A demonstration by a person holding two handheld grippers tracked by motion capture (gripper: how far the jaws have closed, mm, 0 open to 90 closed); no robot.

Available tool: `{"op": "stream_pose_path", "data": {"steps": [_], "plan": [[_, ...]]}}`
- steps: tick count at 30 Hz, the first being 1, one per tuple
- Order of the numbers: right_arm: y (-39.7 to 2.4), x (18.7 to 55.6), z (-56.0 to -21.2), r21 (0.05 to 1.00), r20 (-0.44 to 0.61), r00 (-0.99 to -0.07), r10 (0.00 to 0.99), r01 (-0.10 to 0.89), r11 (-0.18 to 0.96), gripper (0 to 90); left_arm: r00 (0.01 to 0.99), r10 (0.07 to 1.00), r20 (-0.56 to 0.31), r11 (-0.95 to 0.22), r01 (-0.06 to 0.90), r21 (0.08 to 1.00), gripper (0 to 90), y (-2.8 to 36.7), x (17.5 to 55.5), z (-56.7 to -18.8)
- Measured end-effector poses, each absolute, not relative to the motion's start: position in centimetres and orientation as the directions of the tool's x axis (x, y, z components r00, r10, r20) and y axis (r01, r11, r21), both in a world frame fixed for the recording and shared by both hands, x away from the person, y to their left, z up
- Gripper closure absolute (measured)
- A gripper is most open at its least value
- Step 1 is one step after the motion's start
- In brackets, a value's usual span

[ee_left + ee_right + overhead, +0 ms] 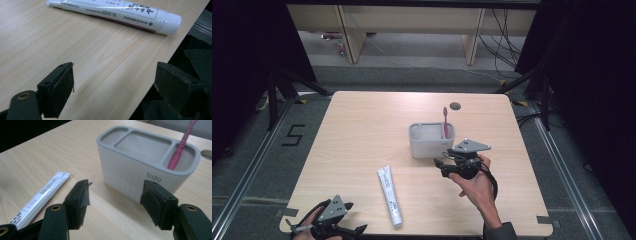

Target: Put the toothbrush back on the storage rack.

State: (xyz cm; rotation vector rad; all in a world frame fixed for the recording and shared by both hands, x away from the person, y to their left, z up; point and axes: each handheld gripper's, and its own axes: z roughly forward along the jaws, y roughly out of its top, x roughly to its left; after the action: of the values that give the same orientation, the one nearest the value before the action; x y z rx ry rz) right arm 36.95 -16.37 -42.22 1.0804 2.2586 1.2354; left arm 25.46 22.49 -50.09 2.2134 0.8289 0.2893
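Toothpaste tube [390,196] is what I am sizing up: it is lying flat on the bench [362,130] near the front edge, cap end toward that edge, crimped end pointing up toward the grey holder [431,141]. I am judging it light and soft in the body, glossy and likely slippery, so I am planning to pinch it across its width near the stiff cap shoulder, not mid-body where it would squash. My right tongs [113,200] are spread wide with nothing between the pads, hovering just in front of the holder, where a pink toothbrush [180,145] is standing in an end compartment. My left tongs [113,85] are also spread and empty, waiting at the front left corner of the bench, near the tube's cap.
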Motion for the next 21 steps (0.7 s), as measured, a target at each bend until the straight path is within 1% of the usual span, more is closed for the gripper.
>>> {"op": "stream_pose_path", "data": {"steps": [1, 2, 4, 5, 6, 9, 10, 11, 13, 14, 16, 17, 19, 20, 21], "plan": [[-16.5, 36.8, -42.5, 0.831, 0.049, -0.651, 0.757, 0.447, 0.33, 38.1, 0.763, 0.645, -0.045, -0.513, 0.476, 0.715, 15.5, 22.5, 25.4, -50.1], [-16.5, 36.4, -42.7, 0.831, 0.084, -0.64, 0.764, 0.469, 0.301, 38.1, 0.759, 0.648, -0.063, -0.495, 0.482, 0.723, 15.5, 22.4, 25.4, -50.1], [-16.9, 36.2, -43.0, 0.837, 0.054, -0.648, 0.76, 0.444, 0.319, 37.9, 0.759, 0.648, -0.066, -0.494, 0.484, 0.723, 15.5, 22.3, 25.5, -50.1], [-16.9, 35.9, -43.1, 0.837, 0.087, -0.639, 0.764, 0.463, 0.292, 37.7, 0.756, 0.651, -0.064, -0.491, 0.485, 0.723, 15.5, 22.3, 25.5, -50.1], [-17.0, 35.6, -43.2, 0.837, 0.091, -0.633, 0.768, 0.467, 0.285, 37.5, 0.756, 0.651, -0.064, -0.492, 0.485, 0.723, 15.5, 22.3, 25.5, -50.0], [-17.4, 35.0, -43.8, 0.837, 0.083, -0.636, 0.767, 0.462, 0.292, 36.5, 0.756, 0.651, -0.069, -0.488, 0.487, 0.725, 15.5, 22.2, 25.6, -50.0], [-17.4, 35.0, -43.8, 0.837, 0.083, -0.636, 0.767, 0.462, 0.292, 36.5, 0.759, 0.649, -0.049, -0.507, 0.48, 0.716, 15.5, 22.3, 25.7, -50.0], [-17.5, 34.9, -44.0, 0.832, 0.098, -0.632, 0.769, 0.476, 0.285, 35.7, 0.757, 0.651, -0.056, -0.5, 0.484, 0.718, 15.5, 22.3, 25.6, -50.0], [-17.9, 34.7, -44.3, 0.824, 0.07, -0.63, 0.773, 0.473, 0.311, 34.6, 0.755, 0.654, -0.056, -0.499, 0.486, 0.717, 15.5, 22.3, 25.7, -50.0], [-18.1, 34.4, -44.8, 0.815, 0.108, -0.629, 0.77, 0.5, 0.294, 33.8, 0.753, 0.655, -0.062, -0.495, 0.489, 0.719, 15.5, 22.3, 25.7, -50.1], [-18.3, 34.3, -44.9, 0.815, 0.101, -0.624, 0.775, 0.499, 0.296, 33.7, 0.749, 0.659, -0.065, -0.489, 0.493, 0.719, 15.5, 22.3, 25.6, -50.1], [-18.5, 34.1, -45.1, 0.812, 0.124, -0.616, 0.778, 0.513, 0.277, 33.5, 0.752, 0.657, -0.06, -0.497, 0.492, 0.715, 15.5, 22.4, 25.7, -50.1], [-18.9, 33.9, -45.3, 0.814, 0.097, -0.621, 0.778, 0.499, 0.297, 33.4, 0.746, 0.662, -0.068, -0.486, 0.497, 0.719, 15.5, 22.3, 25.6, -50.2], [-18.9, 33.7, -45.4, 0.819, 0.119, -0.609, 0.784, 0.506, 0.269, 33.4, 0.746, 0.663, -0.068, -0.486, 0.498, 0.718, 15.5, 22.3, 25.6, -50.2], [-19.2, 33.5, -45.5, 0.815, 0.12, -0.61, 0.783, 0.511, 0.272, 33.3, 0.748, 0.66, -0.065, -0.493, 0.496, 0.715, 15.5, 22.4, 25.6, -50.2]]}}
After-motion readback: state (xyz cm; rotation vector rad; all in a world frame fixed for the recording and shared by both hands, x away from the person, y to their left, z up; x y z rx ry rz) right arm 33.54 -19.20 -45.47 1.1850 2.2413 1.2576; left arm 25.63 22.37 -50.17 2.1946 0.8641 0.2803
